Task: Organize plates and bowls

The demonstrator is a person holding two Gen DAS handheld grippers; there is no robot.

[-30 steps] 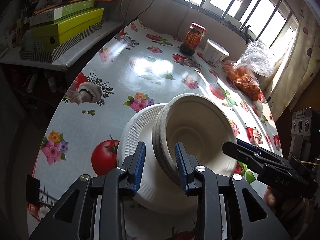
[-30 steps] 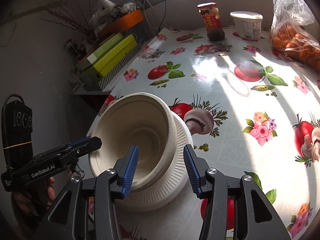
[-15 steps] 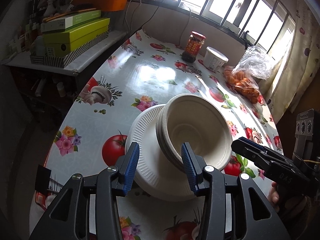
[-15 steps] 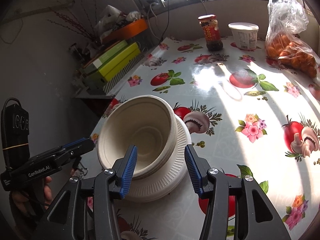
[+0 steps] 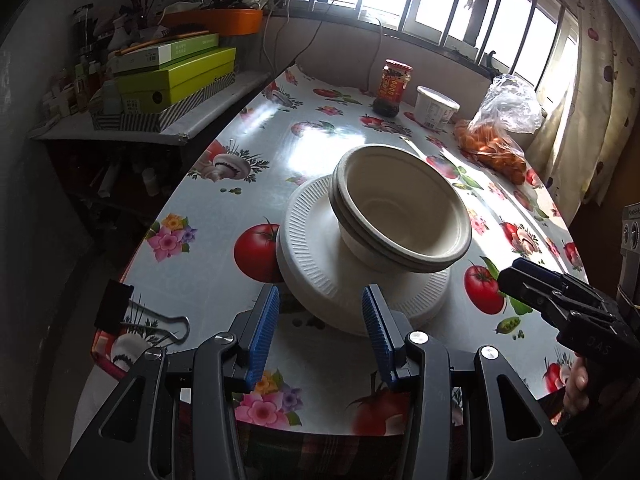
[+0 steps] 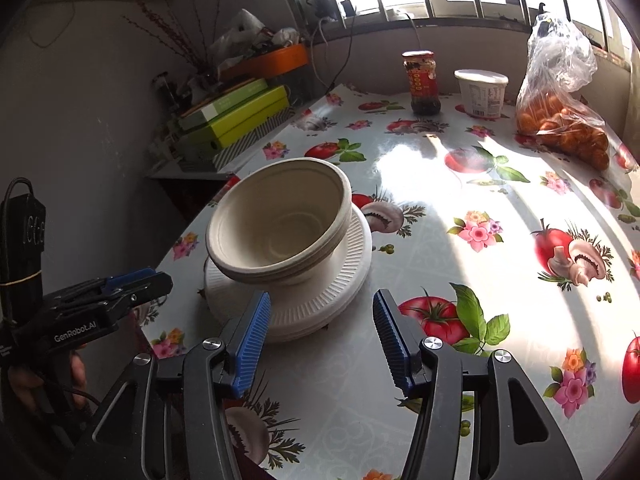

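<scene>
Between the blue pads of the left gripper [image 5: 320,332] nothing is sitting; its jaws are standing spread, hanging over the near table edge, pointing down at an angle toward the stack, just short of it. Right gripper [image 6: 320,336]: jaws opening at this moment, also with nothing between them, tips just short of the plate rim, angled down the same way. Each gripper is showing in the other's view, off to the side of the stack, with a hand [image 5: 576,388] wrapping its handle from below; the other hand [image 6: 76,368] is doing the same on the left one.

Bowls [image 5: 400,208]: two rims are showing, nested, sitting upright on the plates, shifted toward one side. Plates [image 5: 316,256]: a white ribbed stack, at least two edges showing, exact count I cannot tell. Whole stack is resting on the table [image 6: 460,208], near its front left part, touching neither gripper.

Further out: one black binder clip [image 5: 116,312] is gripping the tablecloth edge at the near corner. At the far end by the window, one red-labelled jar [image 6: 420,80], one white tub [image 6: 480,92] beside it, one clear bag of oranges [image 6: 560,120] near the tub. Boxes [image 5: 172,76] are lying stacked on a side shelf, one orange basin [image 5: 216,20] above them.
</scene>
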